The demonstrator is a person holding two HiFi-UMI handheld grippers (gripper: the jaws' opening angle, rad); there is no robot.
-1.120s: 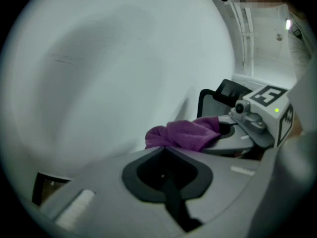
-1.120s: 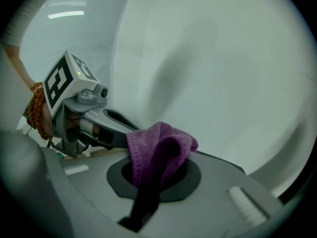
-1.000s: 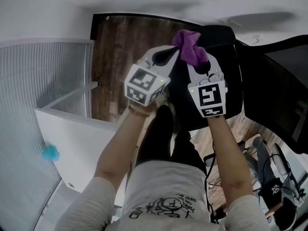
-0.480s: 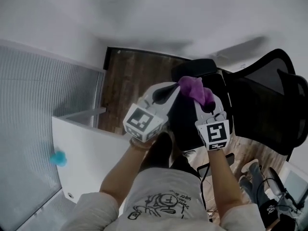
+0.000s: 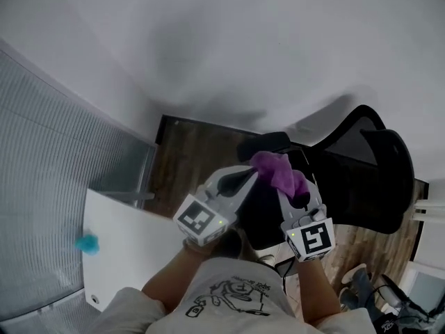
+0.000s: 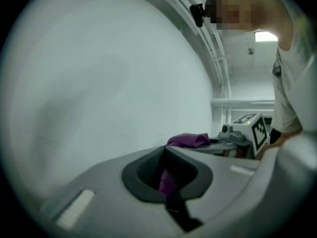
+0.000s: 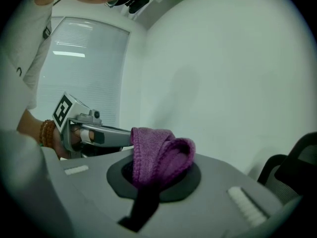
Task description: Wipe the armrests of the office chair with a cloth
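From the head view, my left gripper (image 5: 252, 175) and right gripper (image 5: 297, 188) are raised side by side before my chest, tips angled toward each other. The purple cloth (image 5: 277, 170) is bunched where they meet. Just behind them stands the black office chair (image 5: 368, 179) on a dark wood floor (image 5: 191, 162). The cloth is held over the chair, and I cannot tell whether it touches any part of it. A white tabletop (image 5: 128, 249) lies at my left, with a small blue object (image 5: 87, 243) just beside its edge.

Along my left gripper's jaws, the two fingers are closed together, with a narrow strip of purple cloth pinched in the slit between them. Beyond, the rest of the cloth lies heaped on my right gripper's tips, and its marker cube (image 6: 257, 130) sits near my hand.

Along my right gripper's jaws, the fingers are clamped on a thick fold of the knitted cloth, which loops up out of the gap. My left gripper's tip reaches the cloth's left edge, and beaded bracelets (image 7: 47, 133) sit on that wrist. Part of the chair shows at far right.
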